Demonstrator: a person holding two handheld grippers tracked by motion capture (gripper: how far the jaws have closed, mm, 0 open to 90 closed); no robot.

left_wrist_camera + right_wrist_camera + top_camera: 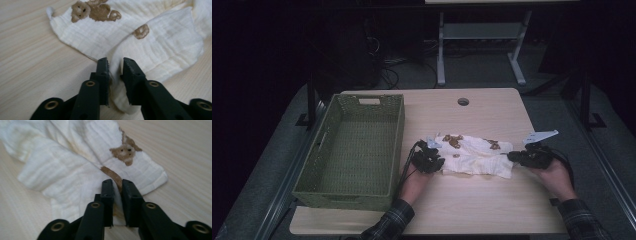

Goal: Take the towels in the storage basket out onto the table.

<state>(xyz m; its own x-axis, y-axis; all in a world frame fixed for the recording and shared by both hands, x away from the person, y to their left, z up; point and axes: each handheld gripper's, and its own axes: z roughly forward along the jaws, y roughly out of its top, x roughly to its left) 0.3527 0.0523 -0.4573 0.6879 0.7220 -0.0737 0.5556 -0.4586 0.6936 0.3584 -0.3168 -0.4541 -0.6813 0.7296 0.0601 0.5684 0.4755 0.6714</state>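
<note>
Cream muslin cloth with brown bear prints (474,155) mid-frame, ends pinched in left gripper (115,65) and right gripper (117,185), bare light wooden table (492,205) below.

Soft cloth, smooth wood, hard black jaws.
My white crinkly cloth with brown bears (160,42) looks soft, matt and ribbed. My pale wooden table (482,200) looks smooth with fine grain lines. My green woven basket (398,135) looks rough and bumpy. My left gripper (115,65) and right gripper (117,187) are matt black plastic with shiny brass-coloured rings.
</note>
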